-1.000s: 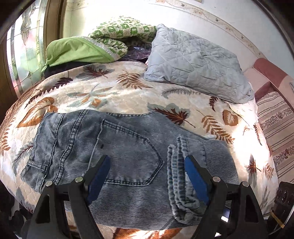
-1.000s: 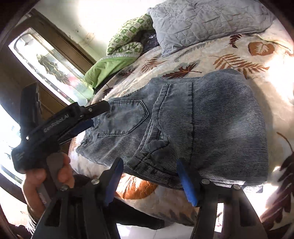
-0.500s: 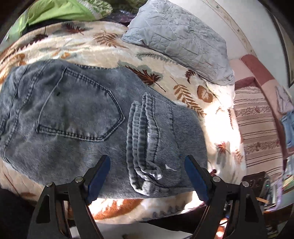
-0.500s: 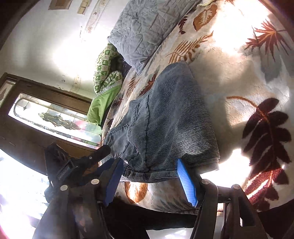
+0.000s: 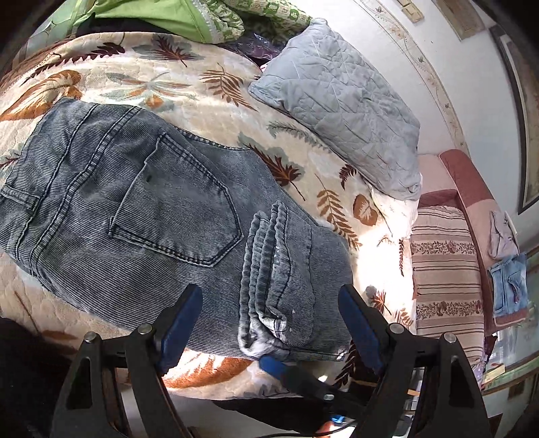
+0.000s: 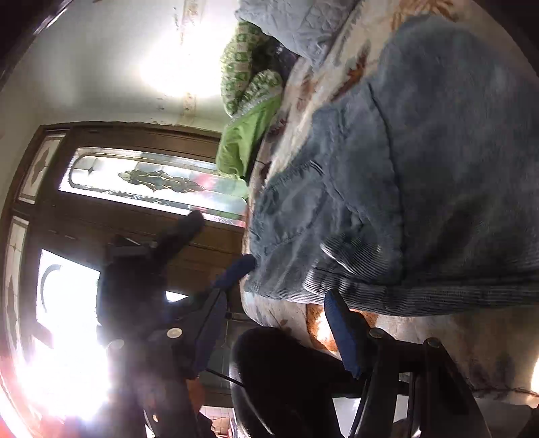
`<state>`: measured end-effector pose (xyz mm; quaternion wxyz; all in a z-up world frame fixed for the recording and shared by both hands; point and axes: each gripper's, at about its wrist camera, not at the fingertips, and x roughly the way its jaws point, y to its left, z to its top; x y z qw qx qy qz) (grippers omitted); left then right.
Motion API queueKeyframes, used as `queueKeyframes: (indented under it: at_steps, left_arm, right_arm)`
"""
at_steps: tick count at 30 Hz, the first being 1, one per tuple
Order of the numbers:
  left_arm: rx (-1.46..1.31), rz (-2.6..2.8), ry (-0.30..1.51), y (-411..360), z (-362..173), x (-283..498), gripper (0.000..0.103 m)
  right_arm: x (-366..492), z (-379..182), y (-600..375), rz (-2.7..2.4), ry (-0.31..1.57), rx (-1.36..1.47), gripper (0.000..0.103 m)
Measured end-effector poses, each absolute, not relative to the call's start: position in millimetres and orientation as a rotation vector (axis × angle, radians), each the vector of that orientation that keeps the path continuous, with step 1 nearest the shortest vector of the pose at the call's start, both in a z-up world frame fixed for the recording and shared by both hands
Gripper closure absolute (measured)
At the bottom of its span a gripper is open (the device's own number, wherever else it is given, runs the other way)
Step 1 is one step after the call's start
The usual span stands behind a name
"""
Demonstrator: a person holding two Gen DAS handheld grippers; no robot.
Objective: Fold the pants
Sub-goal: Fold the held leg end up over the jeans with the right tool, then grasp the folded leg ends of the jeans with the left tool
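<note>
Grey-blue corduroy pants (image 5: 141, 215) lie folded on the leaf-print bedspread (image 5: 188, 84), back pocket up, with the leg cuffs (image 5: 269, 269) stacked on top near the front edge. My left gripper (image 5: 266, 313) is open and empty, just above the front edge of the pants around the cuffs. My right gripper (image 6: 269, 323) is open and empty, low at the bed's front edge beside the folded pants (image 6: 421, 175). One blue finger of the right gripper (image 5: 279, 365) shows in the left wrist view. The left gripper (image 6: 232, 269) shows in the right wrist view.
A grey quilted pillow (image 5: 340, 101) and a green blanket (image 5: 161, 13) lie at the back of the bed. A striped sofa (image 5: 444, 269) with small clothes stands to the right. A wooden door with patterned glass (image 6: 145, 182) stands to the left.
My right gripper dropped low and tilted toward the bed's front edge, near the pants' folded edge. My left gripper drew back and swung left, showing more of the pants.
</note>
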<state>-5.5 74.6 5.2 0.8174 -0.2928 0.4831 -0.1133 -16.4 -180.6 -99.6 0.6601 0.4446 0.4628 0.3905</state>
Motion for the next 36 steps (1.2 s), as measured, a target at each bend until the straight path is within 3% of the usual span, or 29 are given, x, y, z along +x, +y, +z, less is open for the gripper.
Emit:
queueKeyframes:
  at_steps: [3, 9, 14, 17, 33, 35, 36]
  left_arm:
    - [-0.605, -0.245, 1.028, 73.3, 6.5, -5.7, 0.02]
    - [-0.599, -0.312, 1.048, 52.2, 6.4, -4.4, 0.02]
    - [-0.674, -0.398, 1.178, 23.7, -24.5, 3.3, 0.021]
    - [-0.723, -0.403, 1.217, 20.0, -32.9, 3.8, 0.031]
    - [-0.632, -0.203, 1.319, 0.4, -48.8, 15.4, 0.031]
    - [-0.599, -0.156, 1.334, -2.1, -52.9, 18.5, 0.042]
    - [-0.569, -0.129, 1.341, -1.9, -54.9, 19.1, 0.059]
  right_arm:
    - [-21.2, -124.5, -171.9, 0.846, 1.145, 1.019, 0.039]
    - [-43.3, -88.2, -216.4, 0.835, 0.966, 1.017, 0.039]
    - [-53.4, -81.2, -288.4, 0.631, 0.796, 1.09, 0.039]
    - [-54.4, -86.3, -301.8, 0.612, 0.79, 1.126, 0.039]
    - [-50.9, -93.1, -302.8, 0.623, 0.814, 1.118, 0.039]
    - [-50.0, -92.9, -301.2, 0.628, 0.819, 1.115, 0.039]
    - [-50.1, -92.5, -300.1, 0.629, 0.82, 1.111, 0.039]
